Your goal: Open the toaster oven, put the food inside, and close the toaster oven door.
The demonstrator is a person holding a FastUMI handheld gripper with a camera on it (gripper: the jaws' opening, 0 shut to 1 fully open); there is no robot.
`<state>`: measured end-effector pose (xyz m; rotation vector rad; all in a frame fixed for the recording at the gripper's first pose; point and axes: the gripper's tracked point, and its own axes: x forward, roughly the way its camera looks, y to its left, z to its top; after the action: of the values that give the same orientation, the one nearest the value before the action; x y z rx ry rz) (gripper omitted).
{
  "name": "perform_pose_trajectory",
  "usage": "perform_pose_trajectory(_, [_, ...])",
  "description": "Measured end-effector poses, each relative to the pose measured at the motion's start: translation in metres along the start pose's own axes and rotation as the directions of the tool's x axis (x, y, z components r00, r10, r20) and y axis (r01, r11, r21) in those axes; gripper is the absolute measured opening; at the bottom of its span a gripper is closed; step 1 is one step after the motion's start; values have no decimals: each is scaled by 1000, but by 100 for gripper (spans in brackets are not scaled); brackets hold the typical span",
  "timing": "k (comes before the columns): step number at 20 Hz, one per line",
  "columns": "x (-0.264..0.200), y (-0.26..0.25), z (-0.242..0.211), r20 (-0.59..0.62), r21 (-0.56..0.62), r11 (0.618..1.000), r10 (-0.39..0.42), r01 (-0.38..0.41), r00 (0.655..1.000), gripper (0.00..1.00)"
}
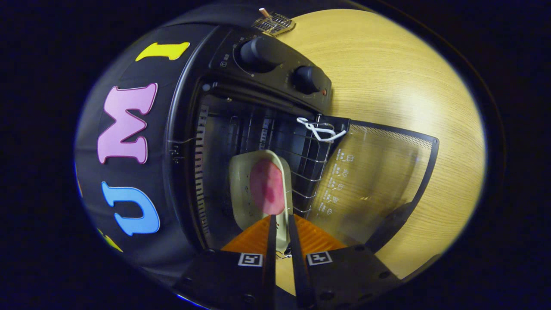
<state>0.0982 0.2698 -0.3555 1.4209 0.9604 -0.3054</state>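
Between the gripper (pixel 282 234) fingers sits the near rim of a pale oblong dish (pixel 241 189), clamped, it seems, though the contact is partly hidden. Pink rounded food (pixel 266 186) lies in it, inside the toaster oven (pixel 224 129) on wire rack (pixel 308 168). Glass door (pixel 379 172) hangs open beside.

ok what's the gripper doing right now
gripper: shut on the rim of the dish with pink food, held at the open toaster oven.
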Motion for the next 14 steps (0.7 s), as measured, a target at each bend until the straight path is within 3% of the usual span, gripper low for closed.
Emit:
perform_pose_trajectory(3, [-17,9,-1,-32,-66,993,92,-93,995,41])
perform_pose_trajectory(4, [-25,11,-4,-54,-109,986,119,-124,991,61])
perform_pose_trajectory(5, [-34,7,-7,-77,-169,976,123,-135,989,72])
perform_pose_trajectory(6, [-42,3,-8,-96,-243,960,121,-141,988,95])
perform_pose_trajectory(9, [-72,-20,-7,-115,-474,873,69,-116,991,99])
perform_pose_trajectory(10, [-80,-33,-7,-112,-559,824,34,-91,993,99])
perform_pose_trajectory(12, [-93,-61,-5,-87,-726,687,-50,-29,995,99])
perform_pose_trajectory(14, [-104,-84,-15,-88,-816,578,-111,-8,990,99])
